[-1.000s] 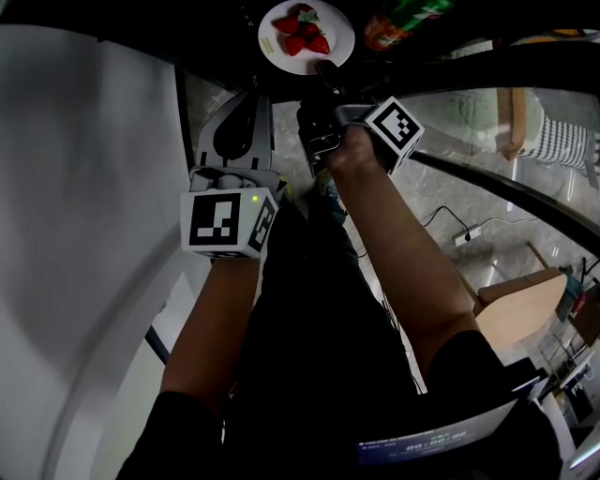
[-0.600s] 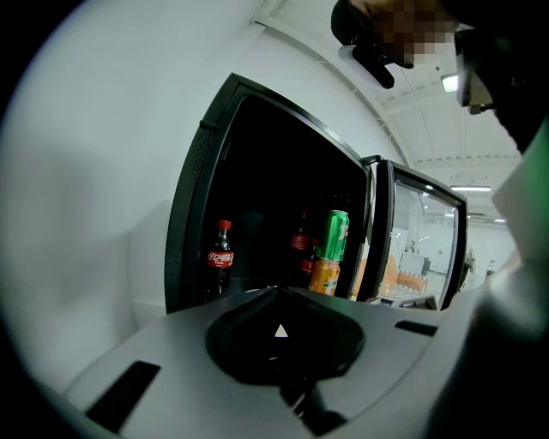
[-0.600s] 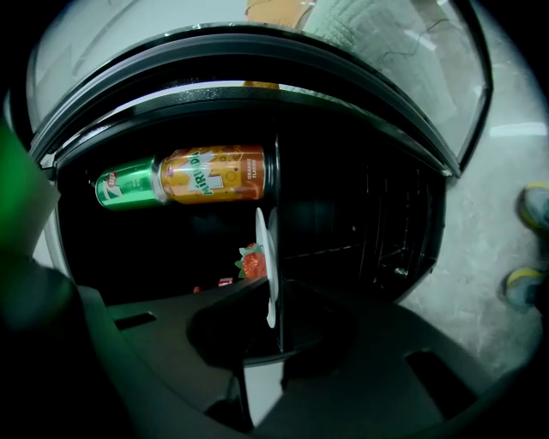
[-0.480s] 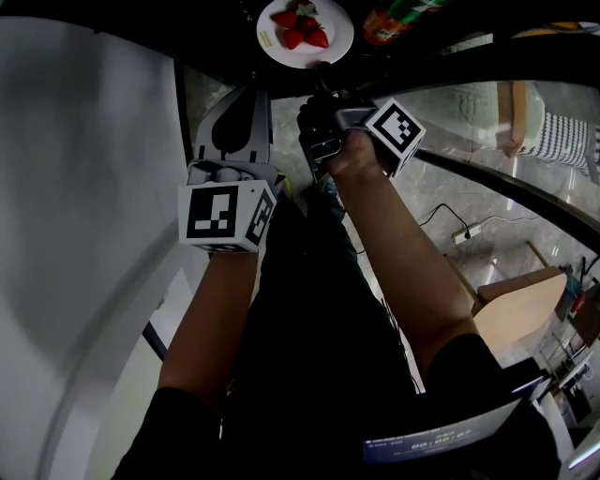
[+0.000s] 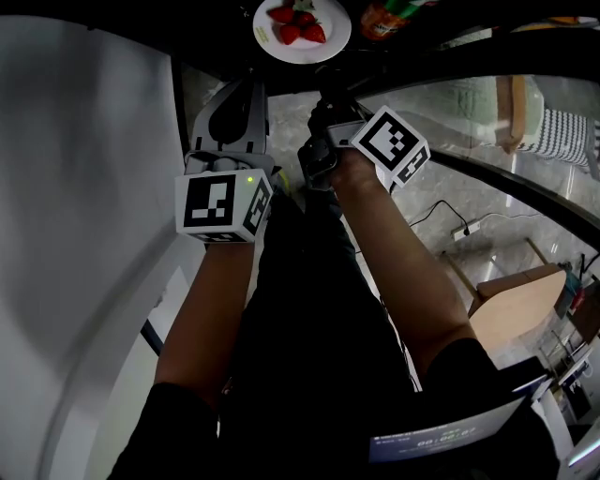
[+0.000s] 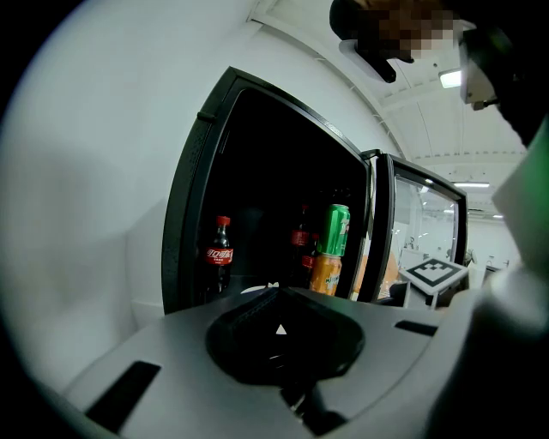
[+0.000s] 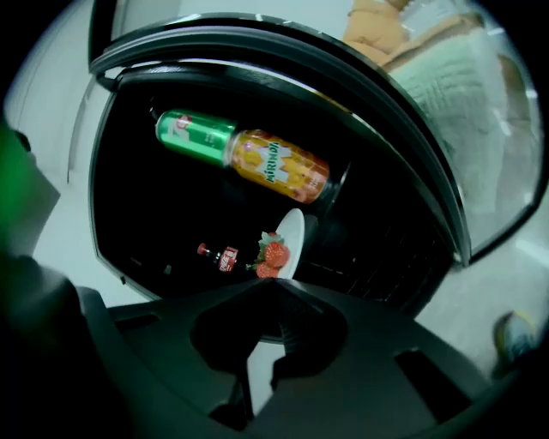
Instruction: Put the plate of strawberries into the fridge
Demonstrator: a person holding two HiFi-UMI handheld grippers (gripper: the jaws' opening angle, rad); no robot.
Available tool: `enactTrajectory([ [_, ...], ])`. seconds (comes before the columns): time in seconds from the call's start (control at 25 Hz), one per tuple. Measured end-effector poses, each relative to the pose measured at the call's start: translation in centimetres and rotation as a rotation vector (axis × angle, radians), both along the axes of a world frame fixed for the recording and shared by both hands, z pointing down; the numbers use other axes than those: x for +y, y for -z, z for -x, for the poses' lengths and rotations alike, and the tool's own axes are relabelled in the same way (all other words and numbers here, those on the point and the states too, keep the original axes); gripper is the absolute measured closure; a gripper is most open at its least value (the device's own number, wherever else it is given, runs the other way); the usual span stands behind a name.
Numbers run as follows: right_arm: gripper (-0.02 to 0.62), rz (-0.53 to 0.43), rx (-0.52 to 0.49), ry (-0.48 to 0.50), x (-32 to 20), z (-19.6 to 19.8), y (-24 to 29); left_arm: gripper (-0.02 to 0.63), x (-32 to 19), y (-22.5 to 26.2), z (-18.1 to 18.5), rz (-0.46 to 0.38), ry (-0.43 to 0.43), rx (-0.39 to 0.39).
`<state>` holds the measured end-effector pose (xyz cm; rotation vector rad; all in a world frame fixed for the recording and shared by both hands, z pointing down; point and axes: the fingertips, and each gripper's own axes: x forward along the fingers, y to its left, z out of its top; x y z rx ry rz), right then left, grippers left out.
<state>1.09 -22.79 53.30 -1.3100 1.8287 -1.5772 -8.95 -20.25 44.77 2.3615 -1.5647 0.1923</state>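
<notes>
A white plate (image 5: 305, 54) with several strawberries (image 5: 298, 23) hangs at the top of the head view, inside the dark mouth of the open fridge (image 6: 257, 197). My right gripper (image 5: 325, 82) is shut on the plate's near rim. The right gripper view shows the plate (image 7: 292, 240) edge-on with the strawberries (image 7: 273, 254) on it, rising from between the jaws of the right gripper (image 7: 270, 291). My left gripper (image 5: 242, 94) is beside it to the left, shut and holding nothing. In its own view the left gripper (image 6: 279, 293) points at the fridge opening.
In the fridge stand a cola bottle (image 6: 218, 255), a green can (image 6: 337, 230) and an orange can (image 6: 324, 273). The glass door (image 6: 416, 240) is swung open at the right. A white wall (image 5: 75, 187) is at the left. A power strip (image 5: 466, 232) and a wooden box (image 5: 520, 305) are on the floor.
Both grippers have moved forward toward the fridge. The plate has gone further into the dark opening with the right gripper still shut on it.
</notes>
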Motion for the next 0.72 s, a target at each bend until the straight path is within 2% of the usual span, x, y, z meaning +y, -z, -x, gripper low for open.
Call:
enactTrajectory([
  [0.12,0.591,-0.1,0.208,0.053,-0.4,-0.1,1.3,0.603,-0.2,-0.5,0.0,0.009,0.002,-0.006],
  [0.32,0.591,-0.314,0.648,0.194,-0.6,1.3,3.4,0.603,-0.5,-1.2,0.1,0.013,0.001,-0.003],
  [0.4,0.591,-0.395,0.79,0.231,-0.5,1.9,4.0,0.603,-0.7,-1.2,0.1,0.009,0.0,-0.001],
  [0.52,0.591,-0.46,0.9,0.266,-0.1,2.9,4.2,0.603,-1.0,-1.3,0.2,0.003,-0.004,-0.005],
  [0.72,0.591,-0.508,0.975,0.296,0.3,3.8,3.8,0.603,-1.4,-1.9,0.3,0.006,-0.011,-0.016],
])
